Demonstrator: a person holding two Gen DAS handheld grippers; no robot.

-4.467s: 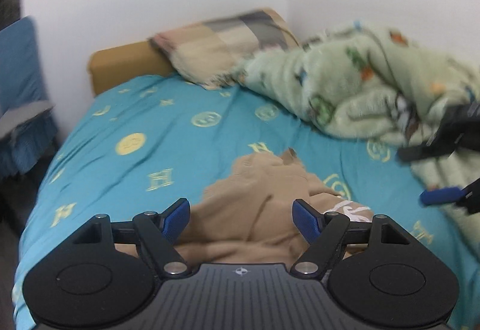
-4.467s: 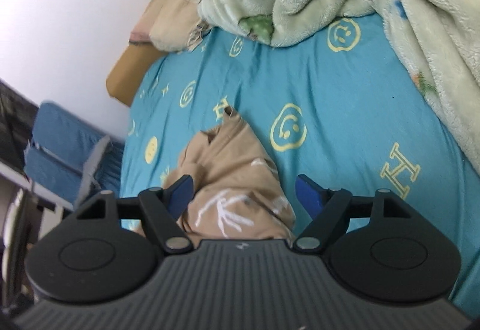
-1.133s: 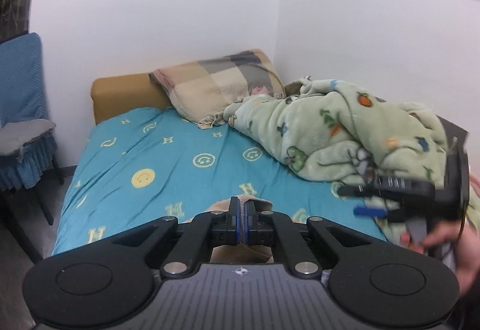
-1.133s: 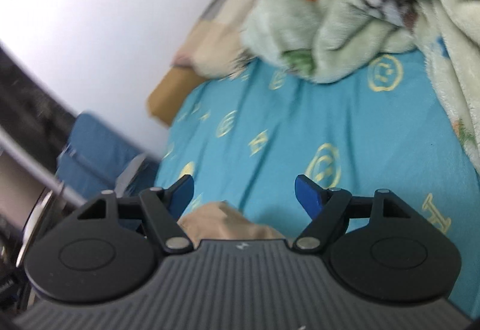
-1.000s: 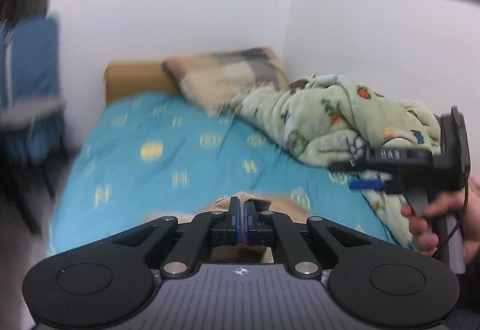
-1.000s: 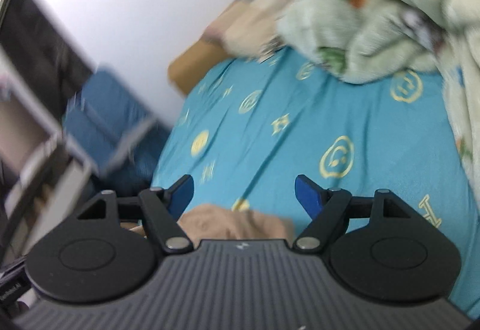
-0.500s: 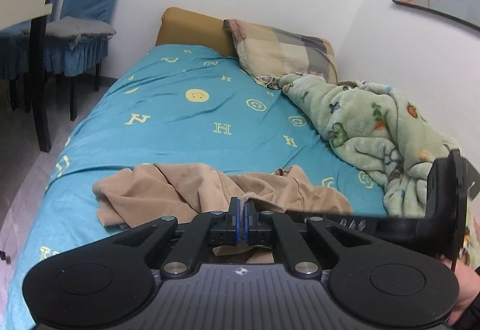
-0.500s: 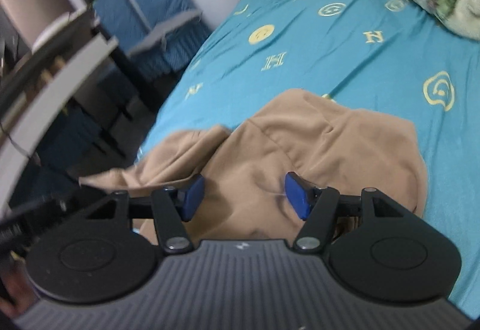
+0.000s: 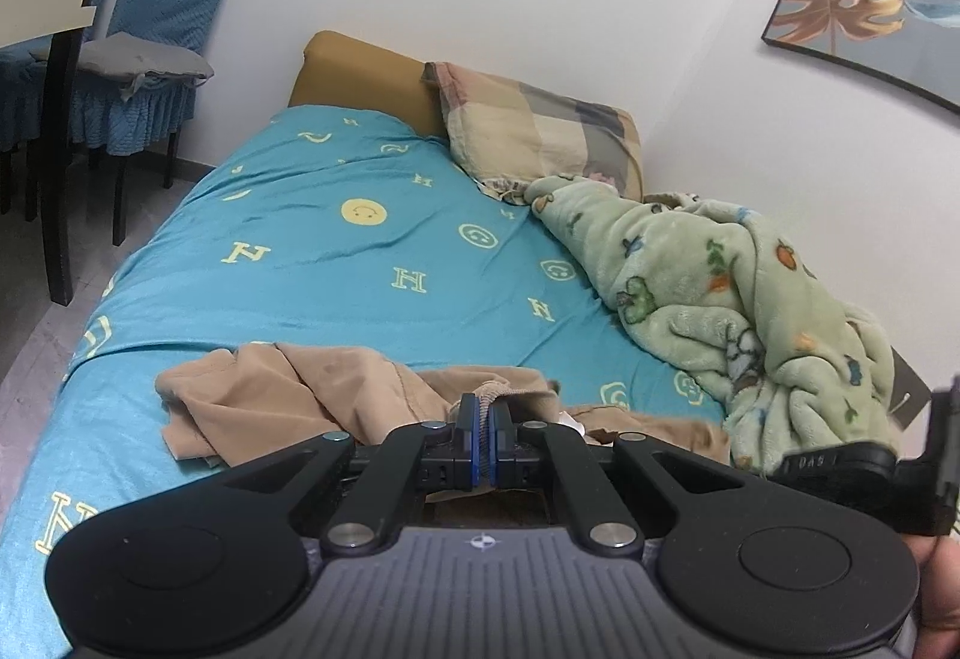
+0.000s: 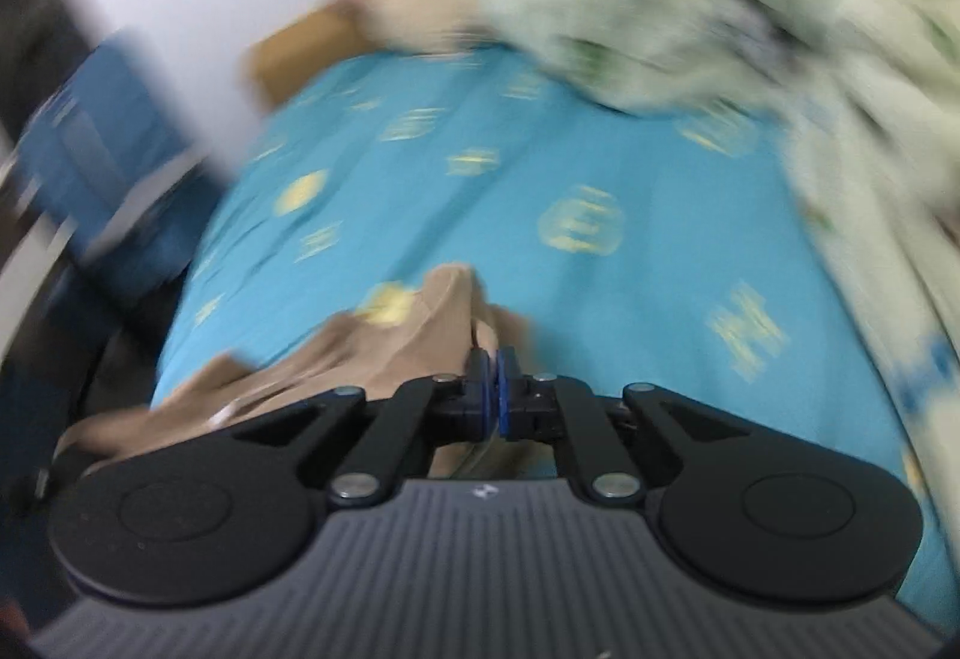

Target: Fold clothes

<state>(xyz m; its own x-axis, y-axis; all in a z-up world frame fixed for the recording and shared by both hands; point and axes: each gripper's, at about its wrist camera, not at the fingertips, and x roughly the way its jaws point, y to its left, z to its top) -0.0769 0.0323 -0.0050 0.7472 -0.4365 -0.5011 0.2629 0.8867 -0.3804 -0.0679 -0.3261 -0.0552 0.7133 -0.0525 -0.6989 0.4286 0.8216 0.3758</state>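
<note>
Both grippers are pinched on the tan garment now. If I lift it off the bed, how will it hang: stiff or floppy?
Probably floppy: the tan garment lies in soft rumpled folds on the bed sheet. Likely light, since the left gripper and the right gripper each pinch only a thin edge. Loose parts may droop and trail.

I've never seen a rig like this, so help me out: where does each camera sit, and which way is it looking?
Left wrist: rides the left tongs, looks up the turquoise patterned bedsheet towards the checked beige pillow; the right hand's black tool shows at its right edge.
Right wrist: rides the right tongs, blurred, looking up the bed too.
Shared: both tongs pinch the crumpled tan fabric garment.
</note>
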